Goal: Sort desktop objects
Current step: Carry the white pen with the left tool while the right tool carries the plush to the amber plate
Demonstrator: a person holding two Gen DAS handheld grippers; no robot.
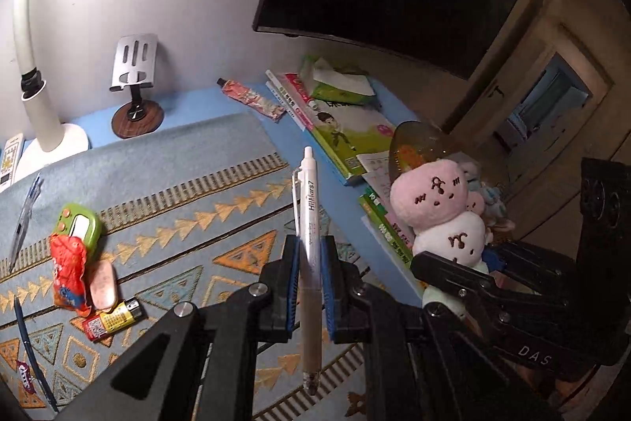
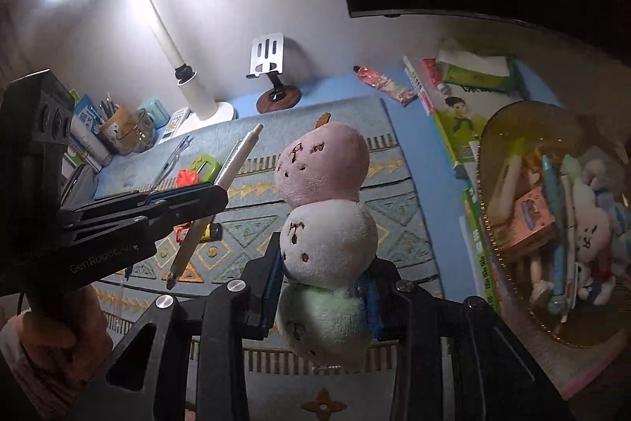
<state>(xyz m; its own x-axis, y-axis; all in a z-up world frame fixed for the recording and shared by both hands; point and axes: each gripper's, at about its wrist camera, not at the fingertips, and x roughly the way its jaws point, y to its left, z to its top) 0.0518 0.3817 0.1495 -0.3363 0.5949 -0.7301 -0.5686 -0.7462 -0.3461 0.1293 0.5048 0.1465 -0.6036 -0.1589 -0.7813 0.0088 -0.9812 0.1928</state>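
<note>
Plush, soft and light: the stacked dumpling toy (image 2: 327,223) squashes between my right hand-held gripper (image 2: 321,298) pads, clenched on its green bottom ball, so it may flop. Better hold is low, as now. Pink ball on top, white middle, dark stitched faces. It hangs above the patterned mat (image 2: 398,223), left of the amber bowl (image 2: 489,145). My left hand-held gripper (image 1: 309,259) is clamped on the white pen (image 1: 308,223) mid-barrel: stiff, smooth, could slip.

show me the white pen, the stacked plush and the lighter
white pen (image 1: 308,208): left wrist view, on its printed barrel
stacked plush (image 2: 329,237): right wrist view, on its white middle ball
lighter (image 1: 114,320): left wrist view, on its yellow body
</note>
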